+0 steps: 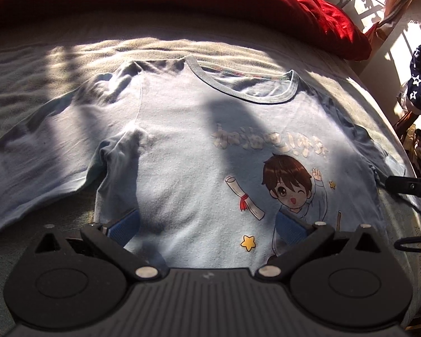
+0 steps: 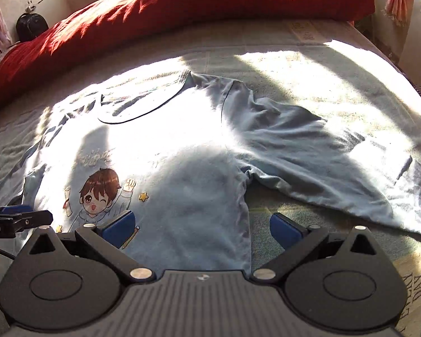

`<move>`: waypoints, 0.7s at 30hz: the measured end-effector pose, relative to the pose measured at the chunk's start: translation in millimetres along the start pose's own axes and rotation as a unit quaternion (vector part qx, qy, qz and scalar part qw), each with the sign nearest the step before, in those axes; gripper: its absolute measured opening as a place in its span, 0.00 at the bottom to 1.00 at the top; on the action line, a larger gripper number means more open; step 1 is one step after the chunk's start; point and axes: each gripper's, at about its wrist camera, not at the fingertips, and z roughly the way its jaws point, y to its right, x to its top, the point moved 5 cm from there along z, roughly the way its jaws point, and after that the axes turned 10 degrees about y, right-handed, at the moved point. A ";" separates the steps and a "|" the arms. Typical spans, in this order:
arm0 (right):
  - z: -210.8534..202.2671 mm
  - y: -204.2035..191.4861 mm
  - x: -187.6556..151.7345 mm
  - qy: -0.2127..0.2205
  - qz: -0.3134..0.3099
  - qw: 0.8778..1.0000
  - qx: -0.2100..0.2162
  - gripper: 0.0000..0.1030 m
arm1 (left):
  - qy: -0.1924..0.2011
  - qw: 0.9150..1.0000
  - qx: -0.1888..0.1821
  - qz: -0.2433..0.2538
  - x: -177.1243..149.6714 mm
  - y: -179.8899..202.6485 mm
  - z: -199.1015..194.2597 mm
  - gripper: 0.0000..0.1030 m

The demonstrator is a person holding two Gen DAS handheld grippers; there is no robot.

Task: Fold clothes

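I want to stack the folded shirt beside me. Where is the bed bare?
Bare cover lies between the shirt and the red pillow, and beyond each sleeve. The middle is taken by the shirt, with both open claws, left and right, over its hem.

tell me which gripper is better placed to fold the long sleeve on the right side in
Right. The right gripper is open over the shirt's side seam, with that sleeve spread just beyond its right finger. The left gripper, also open, sits over the cartoon print on the body, farther from that sleeve.
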 end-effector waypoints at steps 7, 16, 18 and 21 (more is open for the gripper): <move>74.8 44.1 68.1 0.024 0.101 0.995 -0.002 1.00 | 0.000 0.999 0.027 -0.033 5.0 -16.6 5.4 0.99; 133.0 61.4 85.5 0.014 0.075 0.997 -0.003 1.00 | -0.001 0.999 0.031 -0.039 1.1 -19.9 11.0 0.99; 124.7 63.4 93.9 0.011 0.087 0.996 -0.007 1.00 | -0.002 0.999 0.029 -0.041 1.8 -20.7 11.5 0.99; 103.1 55.5 98.6 0.011 0.111 0.994 0.021 1.00 | -0.004 0.999 0.029 -0.045 2.0 -21.6 12.6 0.99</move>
